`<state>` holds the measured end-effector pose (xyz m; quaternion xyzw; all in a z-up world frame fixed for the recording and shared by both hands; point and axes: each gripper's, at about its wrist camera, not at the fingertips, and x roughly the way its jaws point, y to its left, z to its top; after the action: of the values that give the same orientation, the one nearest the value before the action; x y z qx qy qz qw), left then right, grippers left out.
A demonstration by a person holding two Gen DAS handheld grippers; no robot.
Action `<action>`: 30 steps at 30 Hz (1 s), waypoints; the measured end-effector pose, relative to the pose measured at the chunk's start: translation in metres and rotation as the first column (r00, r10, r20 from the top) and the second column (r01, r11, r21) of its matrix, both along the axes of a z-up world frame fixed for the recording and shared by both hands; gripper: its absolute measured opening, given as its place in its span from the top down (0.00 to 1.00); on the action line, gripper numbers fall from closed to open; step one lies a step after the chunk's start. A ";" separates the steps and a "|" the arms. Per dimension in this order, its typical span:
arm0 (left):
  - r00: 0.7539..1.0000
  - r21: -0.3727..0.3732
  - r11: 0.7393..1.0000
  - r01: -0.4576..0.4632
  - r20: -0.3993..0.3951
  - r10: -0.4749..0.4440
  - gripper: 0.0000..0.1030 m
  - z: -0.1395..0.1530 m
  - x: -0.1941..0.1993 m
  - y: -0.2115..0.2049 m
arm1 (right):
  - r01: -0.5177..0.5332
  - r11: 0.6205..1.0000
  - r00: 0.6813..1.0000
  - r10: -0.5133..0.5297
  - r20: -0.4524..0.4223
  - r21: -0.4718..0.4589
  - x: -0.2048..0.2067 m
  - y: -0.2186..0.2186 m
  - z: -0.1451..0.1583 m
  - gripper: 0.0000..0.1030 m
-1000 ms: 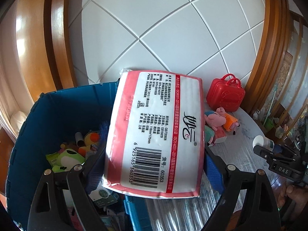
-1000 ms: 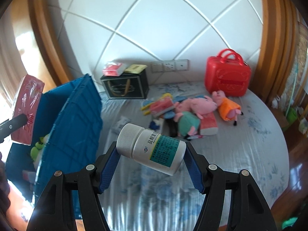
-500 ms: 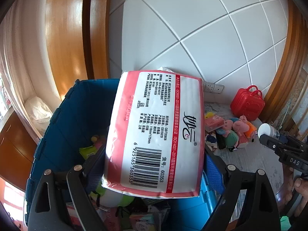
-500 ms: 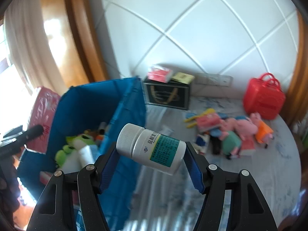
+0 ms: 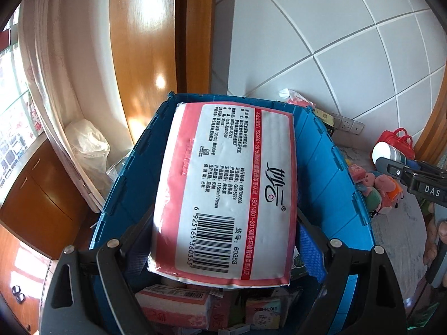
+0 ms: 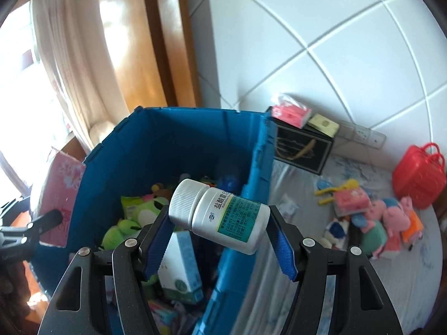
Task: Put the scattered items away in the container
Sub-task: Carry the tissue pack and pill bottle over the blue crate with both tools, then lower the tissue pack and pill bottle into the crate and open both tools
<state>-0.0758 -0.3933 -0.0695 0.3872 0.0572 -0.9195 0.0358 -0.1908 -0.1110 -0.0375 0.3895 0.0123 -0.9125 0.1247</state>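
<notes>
From the left wrist, the left gripper (image 5: 223, 254) pinches a pink-and-white plastic tissue pack (image 5: 223, 192) above the open blue plastic crate (image 5: 335, 173), while from the right wrist the right gripper (image 6: 219, 240) clamps a white medicine bottle (image 6: 220, 215) over that crate's (image 6: 178, 145) edge.

The left gripper (image 5: 223, 254) angles downward, its fingers (image 5: 311, 254) spread wide and clamped on the sides of a pink tissue pack (image 5: 223, 192). The right gripper (image 6: 219, 241) also tilts downward, its blue-padded fingers (image 6: 282, 243) pressing a white medicine bottle (image 6: 220, 219) held crosswise between them.
</notes>
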 end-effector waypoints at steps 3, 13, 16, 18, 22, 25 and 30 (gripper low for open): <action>1.000 -0.011 1.000 -0.008 0.007 0.008 0.13 -0.004 0.000 -0.007 | -0.017 1.000 1.000 0.017 0.009 0.004 -0.015 -0.016 -0.003 0.36; 0.999 -0.004 0.999 -0.033 0.033 0.033 0.13 -0.017 -0.010 -0.028 | -0.063 0.998 0.998 0.063 0.018 0.020 -0.036 -0.054 -0.002 0.36; 0.999 0.000 0.999 -0.035 0.034 0.035 0.13 -0.018 -0.012 -0.032 | -0.071 0.997 0.997 0.070 0.025 0.025 -0.042 -0.061 -0.003 0.36; 0.999 0.002 0.999 -0.037 0.034 0.037 0.13 -0.019 -0.012 -0.035 | -0.075 0.997 0.997 0.075 0.020 0.028 -0.045 -0.066 -0.001 0.36; 0.997 0.013 0.998 -0.068 0.023 0.067 0.07 -0.018 -0.012 -0.039 | -0.086 0.996 0.996 0.086 -0.029 0.011 -0.052 -0.071 0.010 0.14; 0.998 -0.001 0.998 -0.056 0.022 0.056 0.00 -0.015 -0.011 -0.039 | -0.062 0.998 0.996 0.062 -0.067 0.000 -0.052 -0.064 0.017 0.01; 0.998 0.006 0.999 -0.048 0.036 0.048 0.00 -0.016 -0.010 -0.037 | -0.052 0.999 0.997 0.051 -0.057 -0.008 -0.046 -0.054 0.017 0.01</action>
<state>-0.0858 -0.4306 -0.0855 0.4023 0.0689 -0.9111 0.0575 -0.2364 -0.1655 -0.0209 0.3622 0.0215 -0.9197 0.1497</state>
